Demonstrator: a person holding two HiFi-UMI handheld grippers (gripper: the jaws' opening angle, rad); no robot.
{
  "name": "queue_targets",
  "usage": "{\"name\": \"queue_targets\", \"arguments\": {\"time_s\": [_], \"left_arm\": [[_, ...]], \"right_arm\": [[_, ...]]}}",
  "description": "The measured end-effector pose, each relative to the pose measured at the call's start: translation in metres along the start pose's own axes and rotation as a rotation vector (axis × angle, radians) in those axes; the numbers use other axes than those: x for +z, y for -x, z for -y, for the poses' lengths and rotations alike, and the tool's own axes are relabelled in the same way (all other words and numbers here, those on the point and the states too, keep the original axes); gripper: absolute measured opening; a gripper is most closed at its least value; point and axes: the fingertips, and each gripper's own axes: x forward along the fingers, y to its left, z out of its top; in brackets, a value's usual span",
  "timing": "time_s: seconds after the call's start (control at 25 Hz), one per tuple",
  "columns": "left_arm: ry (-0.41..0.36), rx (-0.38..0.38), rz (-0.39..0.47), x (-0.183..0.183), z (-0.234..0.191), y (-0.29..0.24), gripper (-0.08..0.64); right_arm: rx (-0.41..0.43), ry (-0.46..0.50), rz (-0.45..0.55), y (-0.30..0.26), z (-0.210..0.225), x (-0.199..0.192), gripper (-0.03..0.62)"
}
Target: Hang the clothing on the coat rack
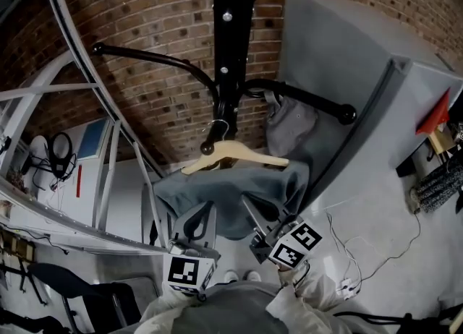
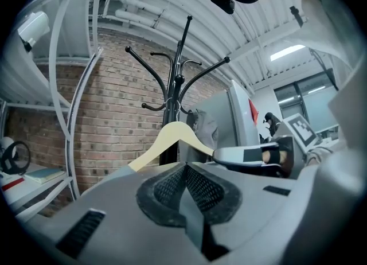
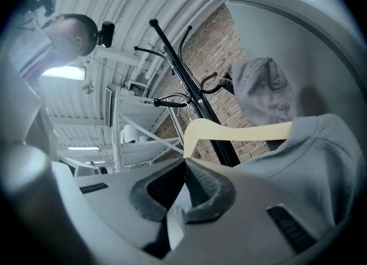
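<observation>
A black coat rack [image 1: 230, 50] stands in front of a brick wall. A pale wooden hanger [image 1: 235, 155] hangs by its metal hook at the rack's pole, with a grey garment [image 1: 231, 195] draped under it. Neither gripper holds the hanger. My left gripper [image 1: 208, 208] is just below the garment's lower edge, and its jaws [image 2: 183, 169] are shut with no cloth visible between the pads. My right gripper [image 1: 247, 202] reaches up at the hem beside it. Its jaws [image 3: 184, 163] are shut, with the garment [image 3: 309, 160] lying just to their right.
A second grey cloth item [image 1: 289, 126] hangs from the rack's right arm. A tall grey panel [image 1: 347, 50] stands close on the right. White curved metal framing [image 1: 72, 87] runs along the left. A red-handled brush [image 1: 438, 181] and cables lie at the far right.
</observation>
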Motion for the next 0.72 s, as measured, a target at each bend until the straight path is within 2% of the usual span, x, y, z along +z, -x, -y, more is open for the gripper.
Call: {"name": "queue_targets", "arguments": {"time_s": [0.12, 0.28, 0.48, 0.6, 0.72], "left_arm": [[0.001, -0.008, 0.011, 0.005, 0.003, -0.001, 0.009], [0.006, -0.012, 0.026, 0.012, 0.004, 0.000, 0.009], [-0.002, 0.004, 0.021, 0.008, -0.001, 0.002, 0.009], [-0.012, 0.010, 0.015, 0.006, -0.003, 0.003, 0.009], [-0.016, -0.012, 0.049, 0.007, 0.000, 0.001, 0.009]], "right_arm": [[-0.020, 0.036, -0.018, 0.005, -0.002, -0.003, 0.025], [-0.056, 0.136, -0.051, 0.012, -0.010, -0.007, 0.025], [-0.143, 0.238, -0.056, 0.018, -0.007, -0.004, 0.023], [-0.161, 0.269, -0.061, 0.020, -0.006, -0.001, 0.023], [-0.168, 0.294, -0.073, 0.019, -0.005, 0.000, 0.023]]}}
